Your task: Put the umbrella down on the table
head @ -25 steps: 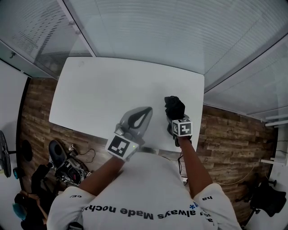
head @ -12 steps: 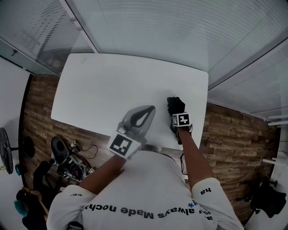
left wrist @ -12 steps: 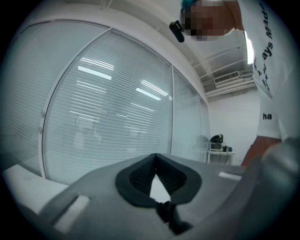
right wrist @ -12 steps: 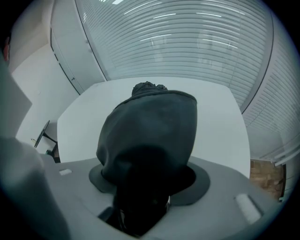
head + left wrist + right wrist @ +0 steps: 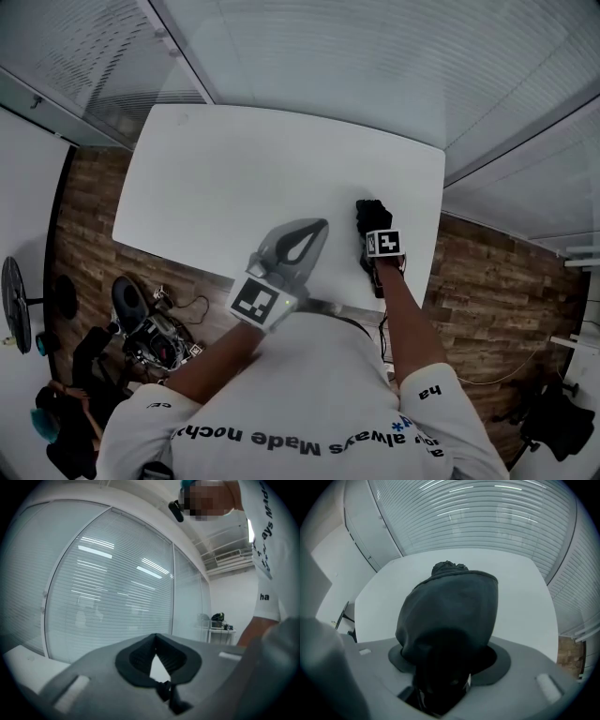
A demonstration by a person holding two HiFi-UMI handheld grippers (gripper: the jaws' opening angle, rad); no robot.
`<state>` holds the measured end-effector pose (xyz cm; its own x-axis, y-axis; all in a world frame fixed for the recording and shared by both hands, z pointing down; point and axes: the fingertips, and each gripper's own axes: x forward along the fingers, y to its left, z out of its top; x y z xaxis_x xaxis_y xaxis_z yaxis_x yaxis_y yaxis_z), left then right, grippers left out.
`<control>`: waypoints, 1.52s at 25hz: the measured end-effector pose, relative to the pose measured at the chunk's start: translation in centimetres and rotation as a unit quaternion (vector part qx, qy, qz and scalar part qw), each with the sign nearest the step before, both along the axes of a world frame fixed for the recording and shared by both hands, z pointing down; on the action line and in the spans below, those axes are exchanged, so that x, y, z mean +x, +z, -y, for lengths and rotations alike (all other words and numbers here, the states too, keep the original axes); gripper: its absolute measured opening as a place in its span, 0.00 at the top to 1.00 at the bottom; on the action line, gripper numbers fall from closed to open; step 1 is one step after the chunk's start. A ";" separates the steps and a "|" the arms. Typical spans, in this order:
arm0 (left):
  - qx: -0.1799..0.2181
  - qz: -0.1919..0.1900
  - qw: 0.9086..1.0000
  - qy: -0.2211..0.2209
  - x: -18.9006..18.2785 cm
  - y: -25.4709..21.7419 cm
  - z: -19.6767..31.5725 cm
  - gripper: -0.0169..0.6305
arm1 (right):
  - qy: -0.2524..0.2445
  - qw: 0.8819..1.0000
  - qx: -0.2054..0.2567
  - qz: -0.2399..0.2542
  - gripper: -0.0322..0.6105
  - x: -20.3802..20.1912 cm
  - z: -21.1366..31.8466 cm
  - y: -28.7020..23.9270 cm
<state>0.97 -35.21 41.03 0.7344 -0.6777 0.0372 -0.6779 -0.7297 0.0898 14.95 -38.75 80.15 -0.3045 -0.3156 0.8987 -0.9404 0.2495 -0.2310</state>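
Umbrella [image 5: 370, 214], black and folded into a soft bundle, is at the near right part of my white counter [image 5: 234, 178], with window blinds [image 5: 375, 66] and a wooden floor [image 5: 89, 206] around. The right hand-held gripper [image 5: 450, 660] grips it, and its jaws have just been opening. The left hand-held gripper [image 5: 314, 230] is closed on nothing.

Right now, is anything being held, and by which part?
The right gripper holds the folded dark umbrella by its near end; its jaws have just been opening with the umbrella between them. The left gripper holds nothing.
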 end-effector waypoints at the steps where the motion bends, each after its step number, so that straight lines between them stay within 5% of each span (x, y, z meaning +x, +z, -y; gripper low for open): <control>1: -0.002 0.000 1.000 -0.001 -0.1 0.0 0.0 0.97 | 0.001 1.000 0.001 0.000 0.53 0.0 0.1 0.0; 9: -0.004 0.001 1.000 0.002 -0.1 0.2 -0.2 0.97 | 0.006 1.000 0.015 0.017 0.46 -0.2 0.2 -1.7; 19: 0.002 -0.008 1.000 0.009 0.6 -0.3 -0.3 0.97 | 0.008 0.983 0.175 0.061 0.53 1.1 0.9 -13.8; 24: 0.004 -0.013 1.000 0.011 0.8 -0.8 -0.4 0.97 | -0.004 0.955 0.287 0.075 0.61 0.3 0.3 -22.8; 31: 0.007 -0.014 1.000 0.009 0.8 -1.8 -0.5 0.97 | -0.042 0.888 0.452 0.076 0.67 -1.9 -3.6 -35.2; 34: 0.008 -0.014 1.000 0.008 0.8 -2.0 -0.4 0.97 | -0.055 0.865 0.492 0.080 0.68 -2.7 -5.5 -38.1; 38: 0.006 -0.014 1.000 0.005 0.7 -2.0 -0.4 0.97 | -0.062 0.849 0.518 0.081 0.69 -3.5 -7.3 -40.7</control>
<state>1.65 -34.77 39.04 0.7420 -0.6704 0.0088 -0.6677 -0.7377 0.1002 11.43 -31.42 39.41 -0.4871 -0.8674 0.1016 -0.8684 0.4934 0.0488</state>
